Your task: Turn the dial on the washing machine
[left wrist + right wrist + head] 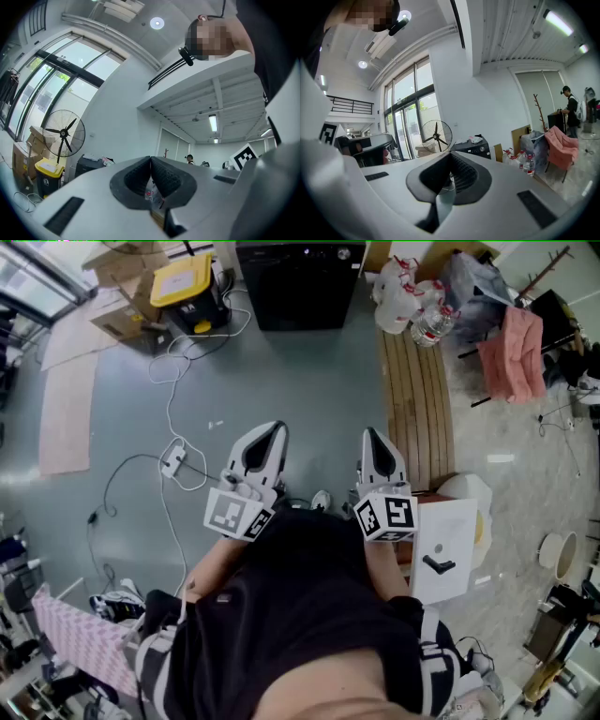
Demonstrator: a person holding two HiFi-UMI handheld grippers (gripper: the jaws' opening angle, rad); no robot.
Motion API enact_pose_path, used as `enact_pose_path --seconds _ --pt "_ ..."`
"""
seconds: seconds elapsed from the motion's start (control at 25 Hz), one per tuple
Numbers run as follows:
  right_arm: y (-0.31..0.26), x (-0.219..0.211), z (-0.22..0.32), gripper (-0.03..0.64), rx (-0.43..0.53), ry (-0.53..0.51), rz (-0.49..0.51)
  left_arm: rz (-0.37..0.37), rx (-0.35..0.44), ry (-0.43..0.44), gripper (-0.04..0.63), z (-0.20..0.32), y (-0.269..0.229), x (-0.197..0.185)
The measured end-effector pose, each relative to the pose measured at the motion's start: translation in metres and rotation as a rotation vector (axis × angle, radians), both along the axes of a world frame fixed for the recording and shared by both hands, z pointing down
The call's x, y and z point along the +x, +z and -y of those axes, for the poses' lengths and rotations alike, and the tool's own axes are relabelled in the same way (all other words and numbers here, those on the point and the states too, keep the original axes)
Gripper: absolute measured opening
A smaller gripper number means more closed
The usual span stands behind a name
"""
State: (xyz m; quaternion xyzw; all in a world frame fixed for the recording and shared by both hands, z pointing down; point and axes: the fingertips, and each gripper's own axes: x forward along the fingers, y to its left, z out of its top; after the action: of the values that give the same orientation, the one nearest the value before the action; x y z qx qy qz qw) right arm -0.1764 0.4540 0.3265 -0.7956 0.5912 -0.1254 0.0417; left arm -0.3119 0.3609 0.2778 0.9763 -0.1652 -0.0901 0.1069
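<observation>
The black washing machine [300,282] stands against the far wall, well ahead of me across the grey floor. Its round dial [345,253] is a small spot on the top panel. In the right gripper view the washing machine [474,147] and its dial [480,149] show small beyond the jaws. My left gripper [278,427] and right gripper [367,433] are held side by side in front of my chest, both pointing forward. Each is shut with nothing between its fingers. In the gripper views the left gripper [150,158] and right gripper [450,153] have their pads meeting.
A yellow-lidded bin [183,282] and cardboard boxes [127,268] stand left of the machine. Cables and a power strip [173,460] lie on the floor at left. At right are a wooden bench [417,399], water bottles [412,306] and a white box [445,549].
</observation>
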Motion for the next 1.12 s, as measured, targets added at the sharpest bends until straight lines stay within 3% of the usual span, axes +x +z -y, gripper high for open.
enact_pose_path --seconds 0.6,0.92,1.0,1.08,1.12 --pt "-0.001 0.002 0.006 0.025 -0.013 0.011 -0.023 -0.010 0.001 0.014 0.021 0.007 -0.003 0.004" --pt "-0.031 -0.012 0.034 0.028 0.091 0.029 -0.071 -0.011 0.009 0.016 0.021 0.034 -0.005 -0.015" --pt "-0.023 -0.017 0.049 0.055 0.066 0.039 -0.057 -0.008 0.007 0.014 0.021 0.046 -0.002 -0.022" --pt "-0.012 -0.025 0.061 0.138 0.037 0.039 -0.049 -0.006 0.007 0.015 0.021 0.055 0.001 -0.031" --pt "-0.008 -0.031 0.066 0.138 0.029 0.040 -0.047 -0.005 0.009 0.017 0.021 0.059 0.003 -0.037"
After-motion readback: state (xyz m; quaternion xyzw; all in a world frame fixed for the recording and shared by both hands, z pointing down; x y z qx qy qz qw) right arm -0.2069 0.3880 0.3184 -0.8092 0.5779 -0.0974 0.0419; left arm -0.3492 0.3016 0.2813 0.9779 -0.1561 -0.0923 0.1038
